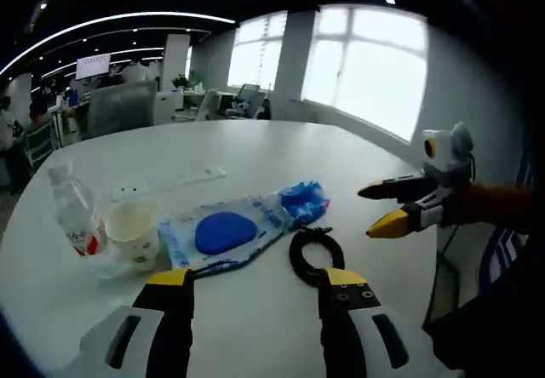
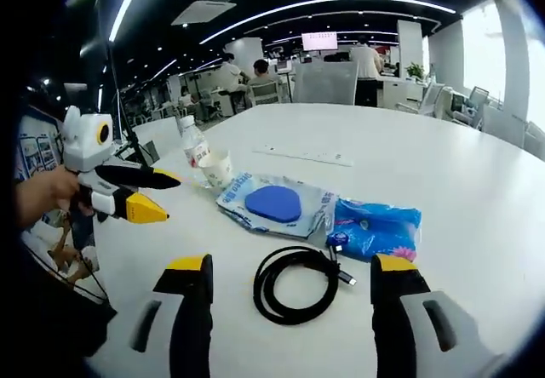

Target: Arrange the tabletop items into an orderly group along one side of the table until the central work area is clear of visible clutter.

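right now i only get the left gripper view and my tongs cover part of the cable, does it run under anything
observer: no. in the right gripper view the cable is one loose coil on the table, its plug lying beside the blue pack.
operator: how do my left tongs look from outside
observer: the left tongs are open, nothing in them, tips aimed toward the cup.

bottle [image 1: 75, 212] upright | cup [image 1: 134, 231] beside | blue pouch [image 1: 226, 231] flat | cable [image 1: 313, 254] coiled
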The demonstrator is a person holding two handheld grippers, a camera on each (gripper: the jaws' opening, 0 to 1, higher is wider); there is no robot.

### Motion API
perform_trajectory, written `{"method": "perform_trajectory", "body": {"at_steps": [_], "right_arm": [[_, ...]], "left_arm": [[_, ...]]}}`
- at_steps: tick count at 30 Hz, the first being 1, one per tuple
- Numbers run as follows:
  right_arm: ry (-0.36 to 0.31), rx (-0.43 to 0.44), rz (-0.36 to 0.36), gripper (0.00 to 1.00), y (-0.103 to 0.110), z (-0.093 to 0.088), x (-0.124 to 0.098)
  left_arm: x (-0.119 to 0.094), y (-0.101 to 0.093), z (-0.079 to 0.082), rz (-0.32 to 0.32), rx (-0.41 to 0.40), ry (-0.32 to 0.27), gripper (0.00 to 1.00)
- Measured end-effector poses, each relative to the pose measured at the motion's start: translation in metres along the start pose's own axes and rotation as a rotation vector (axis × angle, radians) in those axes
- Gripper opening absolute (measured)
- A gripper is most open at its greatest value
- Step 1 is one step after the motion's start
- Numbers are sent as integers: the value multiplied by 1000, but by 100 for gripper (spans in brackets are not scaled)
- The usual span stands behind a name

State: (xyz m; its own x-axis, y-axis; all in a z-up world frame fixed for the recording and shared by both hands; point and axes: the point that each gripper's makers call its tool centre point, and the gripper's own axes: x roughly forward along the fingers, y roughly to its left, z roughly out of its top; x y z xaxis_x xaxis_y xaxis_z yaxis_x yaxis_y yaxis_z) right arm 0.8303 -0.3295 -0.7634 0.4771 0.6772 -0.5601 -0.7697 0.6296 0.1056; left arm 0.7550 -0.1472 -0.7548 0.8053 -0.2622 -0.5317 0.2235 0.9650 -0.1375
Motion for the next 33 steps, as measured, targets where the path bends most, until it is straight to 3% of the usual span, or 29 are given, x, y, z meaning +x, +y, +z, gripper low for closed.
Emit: {"method": "perform_trajectory", "body": {"at_steps": [8,14,28,33], "right_arm": [[-50,-56,6,93,3,-2,-19],[-59,-39,12,99,3,-5,-29],[-57,-42,-5,99,0,-5,-59],[-48,-52,-14,99,-2,-7,-68]], "left_arm": [[-44,22,-1,53,-16,-59,69],[-69,30,-3,69,8,-75,77],[-97,30,-7,72,1,-84,98],[-101,29,-10,63,-3,-67,99]]}}
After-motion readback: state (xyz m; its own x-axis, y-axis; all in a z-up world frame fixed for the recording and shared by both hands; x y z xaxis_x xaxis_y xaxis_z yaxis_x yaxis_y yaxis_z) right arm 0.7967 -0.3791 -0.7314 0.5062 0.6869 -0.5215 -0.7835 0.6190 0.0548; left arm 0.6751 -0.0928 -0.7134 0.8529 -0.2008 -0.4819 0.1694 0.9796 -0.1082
